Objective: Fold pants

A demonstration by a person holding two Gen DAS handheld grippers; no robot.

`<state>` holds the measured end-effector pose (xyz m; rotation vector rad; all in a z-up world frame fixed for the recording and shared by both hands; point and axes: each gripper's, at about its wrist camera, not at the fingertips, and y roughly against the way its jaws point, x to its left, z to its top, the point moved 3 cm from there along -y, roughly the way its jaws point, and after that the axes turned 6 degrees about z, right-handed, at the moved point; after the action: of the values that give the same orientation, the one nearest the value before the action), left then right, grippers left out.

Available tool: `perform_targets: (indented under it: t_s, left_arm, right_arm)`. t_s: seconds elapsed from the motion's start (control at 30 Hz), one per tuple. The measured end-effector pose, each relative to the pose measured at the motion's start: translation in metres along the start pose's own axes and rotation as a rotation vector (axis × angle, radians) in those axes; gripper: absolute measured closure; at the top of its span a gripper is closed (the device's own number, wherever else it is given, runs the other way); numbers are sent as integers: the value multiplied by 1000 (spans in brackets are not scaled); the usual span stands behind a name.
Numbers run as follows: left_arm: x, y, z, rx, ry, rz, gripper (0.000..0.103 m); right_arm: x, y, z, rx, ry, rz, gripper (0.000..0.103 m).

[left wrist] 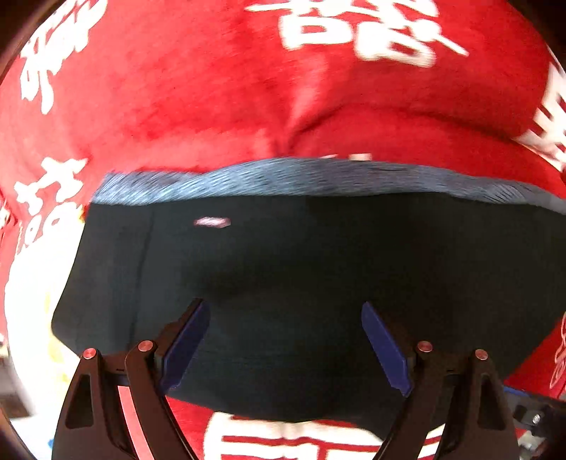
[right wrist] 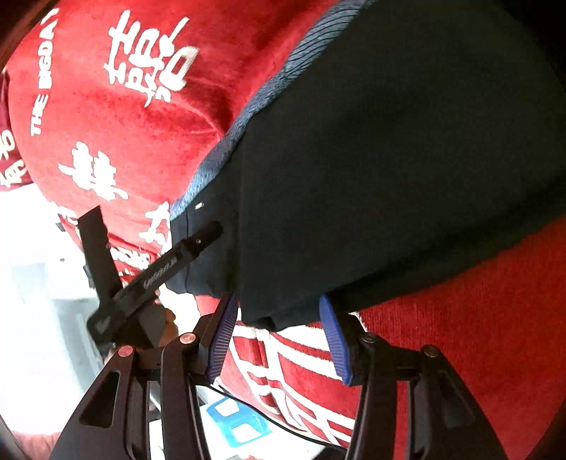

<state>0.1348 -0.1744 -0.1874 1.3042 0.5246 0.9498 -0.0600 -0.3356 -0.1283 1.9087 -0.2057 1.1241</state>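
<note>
Left jaws: the left gripper [left wrist: 286, 348] stands wide apart, its blue pads [left wrist: 187, 345] clear of each other with nothing pinched between them.
Left gripper position: it hovers over the near part of the pants [left wrist: 300, 276]; whether the fingertips touch the cloth cannot be told.
Right jaws: the right gripper [right wrist: 279, 339] is also spread, its ribbed blue pads [right wrist: 334, 341] set either side of a low corner of the pants [right wrist: 389, 159]; the cloth hangs just at the tips, and no pinch shows.
Pants: dark, nearly black fabric folded into a broad flat panel, lying on the red blanket [left wrist: 212, 106].
Waistband: a blue-grey ribbed band [left wrist: 283, 177] runs along the far edge of the panel in the left wrist view, and along the upper left edge [right wrist: 247, 124] in the right wrist view.
Label: a small pale tag [left wrist: 212, 222] sits just below the band near its left end.
Blanket: red plush with large white characters [left wrist: 353, 32] and the words "THE BIGDAY" [right wrist: 44, 88], spread under and around the pants.
Left gripper, seen from right: its black fingers [right wrist: 155, 272] reach onto the left edge of the pants.
Surroundings: a pale surface [right wrist: 32, 283] beyond the blanket's edge, with a blue and white item [right wrist: 237, 423] near the bottom.
</note>
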Motion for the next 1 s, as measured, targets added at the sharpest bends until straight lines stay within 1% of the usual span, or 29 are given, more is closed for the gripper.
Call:
perform_targets:
  t_s: [0.1, 0.13, 0.17, 0.2, 0.23, 0.3, 0.4, 0.47, 0.53, 0.67, 0.7, 0.73, 0.77, 0.8, 0.87, 0.9, 0.93, 1.0]
  left_arm:
    - [-23, 2, 2, -13, -46, -17, 14]
    - [-29, 1, 1, -12, -53, -25, 14]
    - [-33, 0, 0, -9, -59, -30, 14]
    - [-39, 2, -2, -7, -63, -28, 14]
    - [-43, 2, -6, 0, -69, -25, 14]
    - [-49, 7, -16, 13, -75, -27, 14]
    - [-58, 19, -38, 15, -111, -32, 14]
    - [-62, 18, -53, 24, -129, -15, 14]
    - [-63, 18, -62, -5, -116, -5, 14]
    - [-69, 24, -67, -26, -138, 9, 14]
    - [-69, 26, -66, -17, -145, 12, 14]
    - [-69, 28, -65, -6, -149, 18, 14]
    - [-56, 25, -54, -1, -147, 18, 14]
    - [-52, 31, -49, -9, -129, 6, 14]
    - [-41, 33, -38, -28, -104, -12, 14]
    - [-41, 36, -32, -36, -99, -20, 14]
    - [-42, 38, -27, -45, -101, -23, 14]
    - [-51, 33, -18, -44, -120, -11, 14]
  right_arm:
    - [-7, 1, 4, -35, -65, 34, 51]
    - [-9, 1, 8, -50, -93, 49, 53]
    - [-12, 2, 10, -58, -110, 50, 60]
    - [-12, 2, 12, -62, -120, 38, 85]
    - [-12, 1, 16, -67, -117, 3, 94]
    - [-1, 7, 17, -80, -58, -22, 94]
    - [18, 12, 0, -77, 58, -106, 95]
    - [15, 9, -8, -70, 66, -149, 95]
    - [4, 2, -11, -65, 63, -188, 95]
    - [0, 4, -12, -57, 90, -196, 93]
    - [1, 6, -12, -51, 93, -204, 84]
    - [2, 10, -13, -36, 95, -226, 73]
    - [4, 19, -15, -25, 106, -269, 70]
    - [8, 33, -15, -37, 138, -309, 70]
    - [15, 58, -10, -73, 204, -355, 70]
    - [17, 69, -5, -96, 231, -389, 70]
    - [20, 84, 5, -134, 266, -443, 70]
    - [20, 96, 22, -157, 290, -492, 70]
